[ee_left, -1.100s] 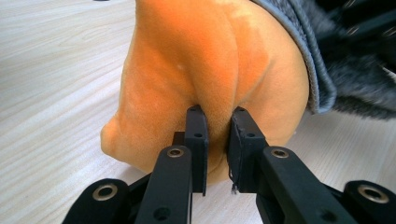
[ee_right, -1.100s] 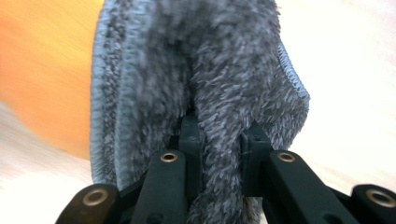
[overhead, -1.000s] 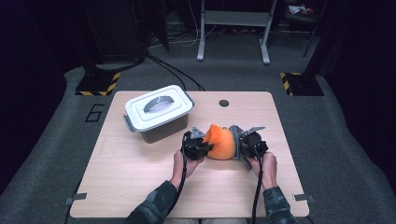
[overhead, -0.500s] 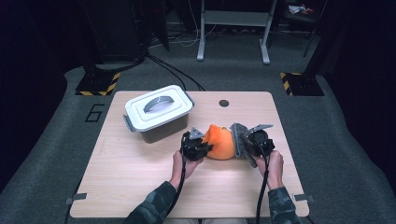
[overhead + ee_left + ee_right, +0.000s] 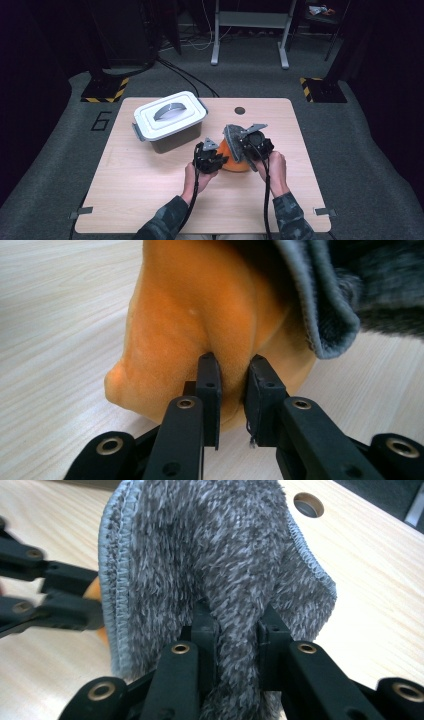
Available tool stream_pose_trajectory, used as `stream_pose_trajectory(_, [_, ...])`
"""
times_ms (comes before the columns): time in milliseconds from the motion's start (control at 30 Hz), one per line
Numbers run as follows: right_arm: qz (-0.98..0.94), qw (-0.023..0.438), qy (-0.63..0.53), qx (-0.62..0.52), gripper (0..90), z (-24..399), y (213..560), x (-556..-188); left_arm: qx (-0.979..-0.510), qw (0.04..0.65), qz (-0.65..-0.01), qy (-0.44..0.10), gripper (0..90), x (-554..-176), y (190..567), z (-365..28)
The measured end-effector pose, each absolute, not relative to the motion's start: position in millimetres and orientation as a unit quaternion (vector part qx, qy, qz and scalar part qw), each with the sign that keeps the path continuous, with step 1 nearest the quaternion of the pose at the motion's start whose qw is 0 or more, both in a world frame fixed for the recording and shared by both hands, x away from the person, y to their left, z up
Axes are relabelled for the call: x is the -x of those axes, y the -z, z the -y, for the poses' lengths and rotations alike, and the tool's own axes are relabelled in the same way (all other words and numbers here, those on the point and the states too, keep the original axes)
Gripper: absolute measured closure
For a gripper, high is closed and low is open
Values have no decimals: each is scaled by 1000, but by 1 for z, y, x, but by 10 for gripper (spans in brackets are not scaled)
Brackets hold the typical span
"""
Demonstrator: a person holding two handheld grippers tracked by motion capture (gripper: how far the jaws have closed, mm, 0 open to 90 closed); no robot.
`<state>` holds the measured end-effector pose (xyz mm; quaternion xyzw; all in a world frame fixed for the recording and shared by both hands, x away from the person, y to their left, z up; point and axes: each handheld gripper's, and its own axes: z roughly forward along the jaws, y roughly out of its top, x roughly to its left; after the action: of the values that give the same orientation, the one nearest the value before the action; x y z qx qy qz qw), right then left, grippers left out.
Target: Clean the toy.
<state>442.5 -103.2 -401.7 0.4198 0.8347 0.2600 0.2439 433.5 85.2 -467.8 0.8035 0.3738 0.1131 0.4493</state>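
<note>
An orange soft cloth lies bunched at the middle of the wooden table. My left gripper is shut on it: in the left gripper view the pads pinch a fold of the orange cloth. A grey fuzzy cloth with a stitched hem hangs over the orange one, its edge showing in the left gripper view as the grey cloth. My right gripper is shut on that grey cloth, a fold squeezed between its pads, and is raised above the table.
A grey box with a white lid and a handle stands at the back left of the table, close to my left gripper. A round cable hole sits near the far edge. Black stands and metal frame legs rise from the floor beyond.
My right gripper has lifted up and slightly away with the grey cloth, peeling it off the orange cloth. The left gripper has stayed put on the orange cloth.
</note>
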Motion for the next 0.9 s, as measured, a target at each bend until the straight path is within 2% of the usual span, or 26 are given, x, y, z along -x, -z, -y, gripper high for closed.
stream_pose_trajectory(133, [-829,238,-262,-434,755,101,409,-447,-809,441,-367,-126,741,-436,469,-84])
stream_pose_trajectory(367, [-831,231,-268,-428,757,107,416,-454,-827,437,-325,-140,495,-441,467,-89])
stream_pose_trajectory(467, [-831,226,-275,-428,757,108,417,-454,-839,426,-306,-143,418,-446,468,-93])
stream_pose_trajectory(500, [-830,226,-276,-428,757,108,417,-455,-842,426,-298,-145,416,-446,470,-92])
stream_pose_trajectory(600, [-831,225,-277,-428,757,109,417,-456,-852,420,-276,-151,435,-446,473,-88])
stream_pose_trajectory(767, [-828,227,-281,-428,755,109,418,-458,-851,408,-289,-160,677,-444,476,-83])
stream_pose_trajectory(900, [-825,234,-287,-427,754,108,417,-459,-835,418,-321,-157,772,-442,475,-82])
